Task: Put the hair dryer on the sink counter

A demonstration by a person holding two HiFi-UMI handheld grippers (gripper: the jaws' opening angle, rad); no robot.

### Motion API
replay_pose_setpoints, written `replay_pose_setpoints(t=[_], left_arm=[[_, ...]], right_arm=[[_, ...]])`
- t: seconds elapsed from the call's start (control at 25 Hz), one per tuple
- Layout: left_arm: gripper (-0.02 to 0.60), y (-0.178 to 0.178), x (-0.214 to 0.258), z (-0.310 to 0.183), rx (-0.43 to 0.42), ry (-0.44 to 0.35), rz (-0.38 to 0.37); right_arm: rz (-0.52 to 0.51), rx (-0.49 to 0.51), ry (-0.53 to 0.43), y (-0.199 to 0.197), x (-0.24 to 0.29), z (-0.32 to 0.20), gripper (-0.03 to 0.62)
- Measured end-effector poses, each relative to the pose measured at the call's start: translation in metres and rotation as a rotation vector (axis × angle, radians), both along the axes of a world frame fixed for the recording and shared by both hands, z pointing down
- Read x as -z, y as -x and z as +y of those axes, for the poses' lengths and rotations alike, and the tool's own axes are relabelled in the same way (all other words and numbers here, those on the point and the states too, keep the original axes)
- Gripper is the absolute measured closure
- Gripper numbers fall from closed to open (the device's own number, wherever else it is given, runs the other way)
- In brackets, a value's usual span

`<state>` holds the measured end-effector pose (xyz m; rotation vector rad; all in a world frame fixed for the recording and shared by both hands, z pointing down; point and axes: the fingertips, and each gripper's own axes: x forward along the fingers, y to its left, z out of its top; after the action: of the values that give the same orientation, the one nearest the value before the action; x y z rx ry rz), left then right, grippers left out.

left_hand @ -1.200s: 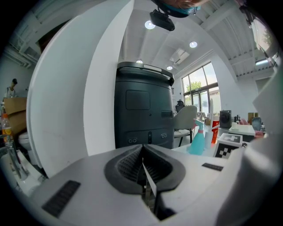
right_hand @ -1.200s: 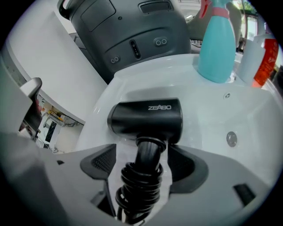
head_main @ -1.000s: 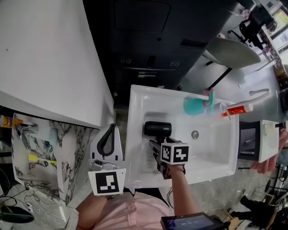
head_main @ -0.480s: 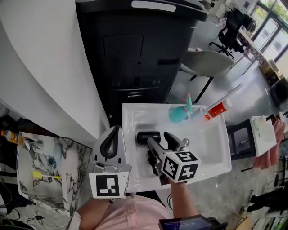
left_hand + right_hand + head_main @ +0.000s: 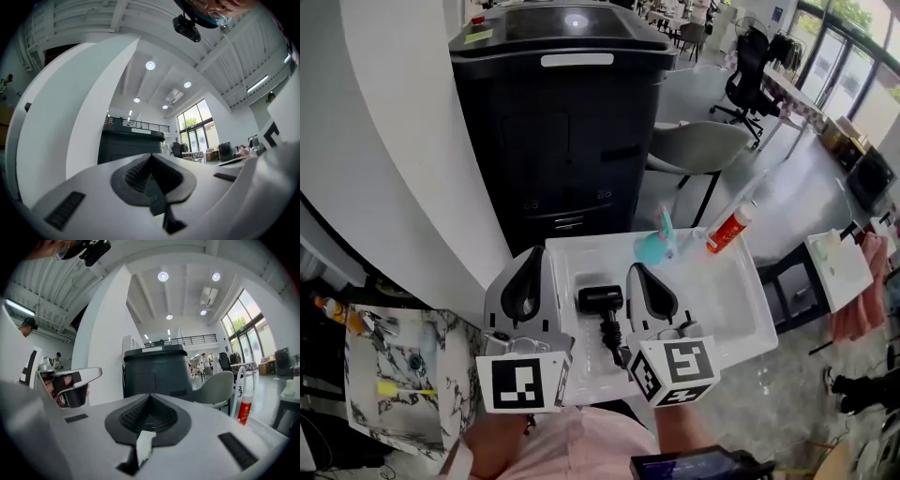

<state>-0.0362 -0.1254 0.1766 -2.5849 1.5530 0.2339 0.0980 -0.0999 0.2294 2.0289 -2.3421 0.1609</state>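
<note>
Cannot follow lower end of hair dryer: covered by right gripper. Lose near rim of sink behind both grippers, near left corner behind left gripper. Cannot identify teal item at far rim: too small. Cannot read print on red-and-white tube beside it. See only top of dark device, cut by bottom edge. Cannot resolve small figures at left of right gripper view.

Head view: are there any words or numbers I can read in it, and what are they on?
No text can be read.
Red tube: print too small.
White strip on the black cabinet: blurred.
Marker cubes: black-and-white squares, no words.
</note>
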Motion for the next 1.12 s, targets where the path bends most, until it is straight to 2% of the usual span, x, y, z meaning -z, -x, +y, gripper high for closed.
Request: replay_pose_setpoints(t=[0.44,0.6,1.12], left_arm=[[0.571,-0.007,0.012,0.016,-0.023,-0.034,-0.007],[0.571,-0.010,0.013,0.021,-0.025,-0.018,0.020],[0.571,-0.015,0.011,0.026,-0.027,-0.004,0.035]], right_arm=[[0.040,-0.007,-0.074,0.000,0.022,0.017,0.595],[0.060,0.006,-0.090,0.002,0.026,0.021,0.597],[0.076,0.004,-0.100,0.002,0.028,0.028,0.597]])
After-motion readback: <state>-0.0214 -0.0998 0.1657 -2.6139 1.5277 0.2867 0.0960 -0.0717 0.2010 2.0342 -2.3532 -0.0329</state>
